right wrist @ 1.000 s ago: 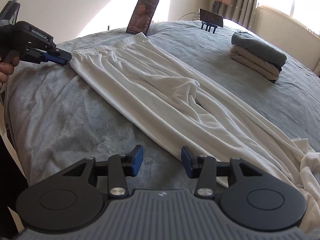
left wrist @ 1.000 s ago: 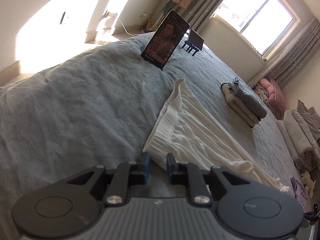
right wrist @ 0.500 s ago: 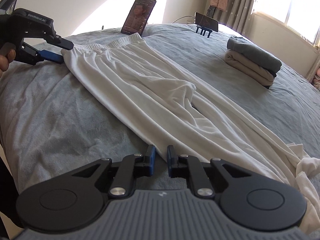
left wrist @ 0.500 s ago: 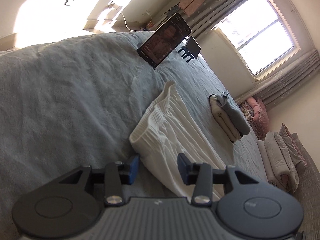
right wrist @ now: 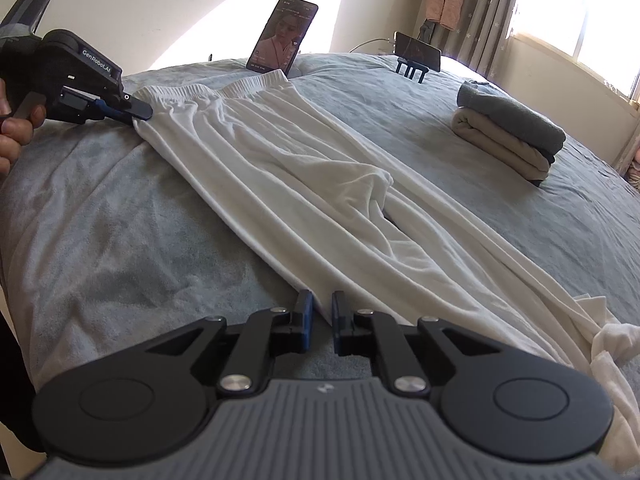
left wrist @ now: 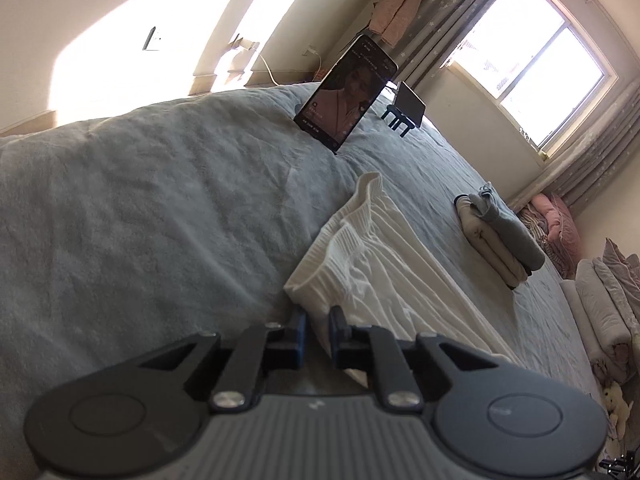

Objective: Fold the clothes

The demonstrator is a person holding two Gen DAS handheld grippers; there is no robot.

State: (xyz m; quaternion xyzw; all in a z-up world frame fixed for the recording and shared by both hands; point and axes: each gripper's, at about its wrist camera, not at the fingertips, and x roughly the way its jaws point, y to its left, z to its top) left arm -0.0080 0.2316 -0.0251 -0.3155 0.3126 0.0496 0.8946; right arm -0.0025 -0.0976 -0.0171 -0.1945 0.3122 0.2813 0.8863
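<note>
Nearest, the right gripper [right wrist: 321, 312] is clamped on the near edge of the white trousers [right wrist: 320, 184], and the left gripper [left wrist: 318, 326] is closing on the waistband corner, likely to lift that side over. Beyond the jaws, trousers lie along the bed [right wrist: 120, 240]; the leg ends bunch, partly cut off.

The white trousers [right wrist: 304, 184] are thin, soft cloth, finely creased, with a ribbed elastic waistband — matt throughout. The grey bedspread [right wrist: 120, 232] looks like fuzzy, napped fleece. The right gripper [right wrist: 319, 314] is matt black plastic with shiny metal screws and blue pads — its housing ribbed grey. The phone [right wrist: 282, 34] screen is glossy glass.
</note>
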